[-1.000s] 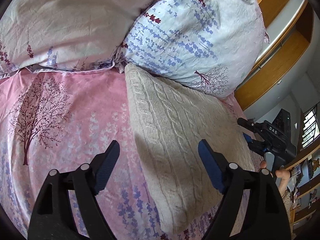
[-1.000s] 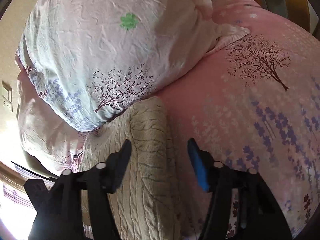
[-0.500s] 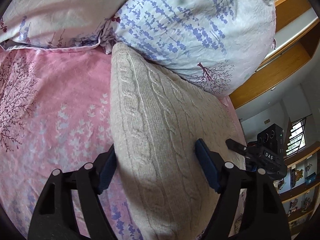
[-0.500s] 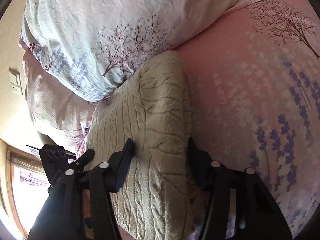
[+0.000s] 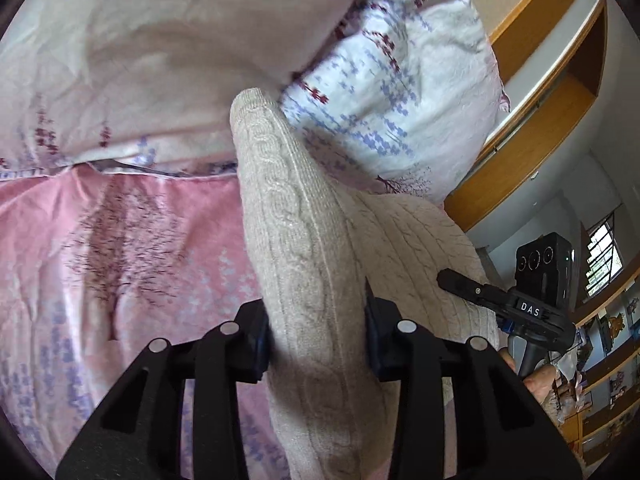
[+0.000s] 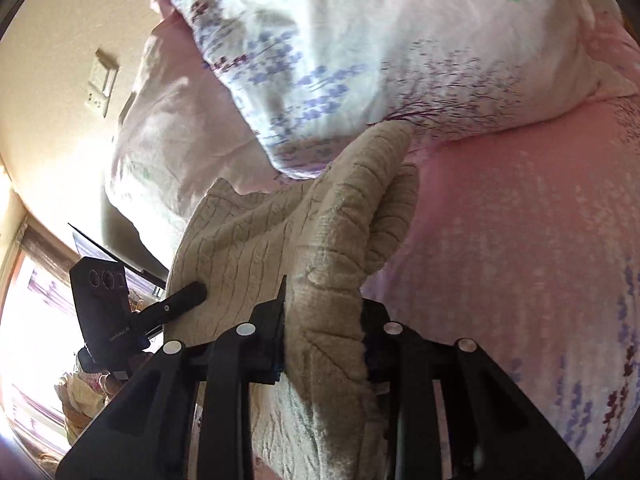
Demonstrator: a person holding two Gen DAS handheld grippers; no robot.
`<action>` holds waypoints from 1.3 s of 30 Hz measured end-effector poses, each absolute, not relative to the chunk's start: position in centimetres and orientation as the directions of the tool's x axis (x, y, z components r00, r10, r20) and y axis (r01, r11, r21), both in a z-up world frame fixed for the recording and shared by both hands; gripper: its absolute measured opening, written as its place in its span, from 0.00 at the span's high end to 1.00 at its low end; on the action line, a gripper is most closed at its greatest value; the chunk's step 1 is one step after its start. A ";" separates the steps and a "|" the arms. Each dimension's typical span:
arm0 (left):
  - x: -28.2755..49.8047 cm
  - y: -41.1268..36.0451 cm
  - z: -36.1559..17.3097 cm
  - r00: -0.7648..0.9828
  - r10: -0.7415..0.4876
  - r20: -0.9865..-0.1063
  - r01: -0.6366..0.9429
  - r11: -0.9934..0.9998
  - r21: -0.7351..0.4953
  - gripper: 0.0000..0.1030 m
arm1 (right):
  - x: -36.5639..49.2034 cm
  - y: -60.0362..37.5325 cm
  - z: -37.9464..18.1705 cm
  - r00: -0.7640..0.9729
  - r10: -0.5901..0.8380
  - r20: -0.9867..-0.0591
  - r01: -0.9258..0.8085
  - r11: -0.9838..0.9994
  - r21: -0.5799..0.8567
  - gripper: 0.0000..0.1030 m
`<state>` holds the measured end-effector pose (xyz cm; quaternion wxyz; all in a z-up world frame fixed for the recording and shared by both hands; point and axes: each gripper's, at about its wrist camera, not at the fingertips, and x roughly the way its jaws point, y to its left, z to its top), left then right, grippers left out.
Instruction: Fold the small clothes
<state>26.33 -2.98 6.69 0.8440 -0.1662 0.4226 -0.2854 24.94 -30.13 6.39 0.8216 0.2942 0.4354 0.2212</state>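
A cream cable-knit sweater [image 5: 308, 264] lies on the pink floral bed sheet [image 5: 132, 248], against the lavender-print pillow [image 5: 392, 92]. Left gripper [image 5: 316, 336] and right gripper [image 6: 322, 340] jaws each pinch a raised fold of it.

Daylight glare blows out lower left of right view; pillows [image 6: 360, 52] motion-blurred, fisheye edges bent, black vignette at corners.

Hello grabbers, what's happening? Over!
Left tool and right tool shut on beige cable-knit sweater. Sweater edge lifted. Floral pillows close ahead.
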 end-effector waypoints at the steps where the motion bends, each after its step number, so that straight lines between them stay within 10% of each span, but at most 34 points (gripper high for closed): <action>1: 26.2 -1.8 6.6 0.491 -0.615 -0.617 0.328 0.787 -0.522 0.64 | 25.0 -29.4 6.3 0.523 0.624 -0.580 -0.120 0.728 0.675 0.74; 11: 27.5 2.9 1.2 0.448 -0.598 -0.665 0.174 0.788 -0.591 0.55 | 26.7 -26.5 1.2 0.414 0.637 -0.651 -0.017 0.720 0.694 0.66; 19: 22.5 2.0 7.1 0.714 -0.304 -0.631 0.213 0.953 -0.217 0.51 | 26.8 -29.7 4.0 0.507 0.580 -0.638 0.043 0.722 0.691 0.58; 21: 21.0 0.8 8.5 0.734 -0.323 -0.598 0.268 0.946 -0.182 0.45 | 27.1 -29.3 3.8 0.494 0.582 -0.646 0.043 0.726 0.687 0.59; 23: 20.4 -0.8 8.7 0.704 -0.364 -0.610 0.325 0.929 -0.179 0.44 | 27.2 -28.1 3.6 0.496 0.564 -0.660 0.036 0.746 0.665 0.82; 30: 22.6 -3.9 4.5 0.624 -0.294 -0.724 0.310 0.943 -0.116 0.44 | 26.5 -28.4 1.5 0.501 0.478 -0.721 0.141 0.777 0.614 0.84; 39: 20.4 -4.1 5.5 0.664 -0.224 -0.713 0.298 0.954 -0.023 0.35 | 21.3 -25.5 8.9 0.610 0.473 -0.636 -0.128 0.850 0.511 0.49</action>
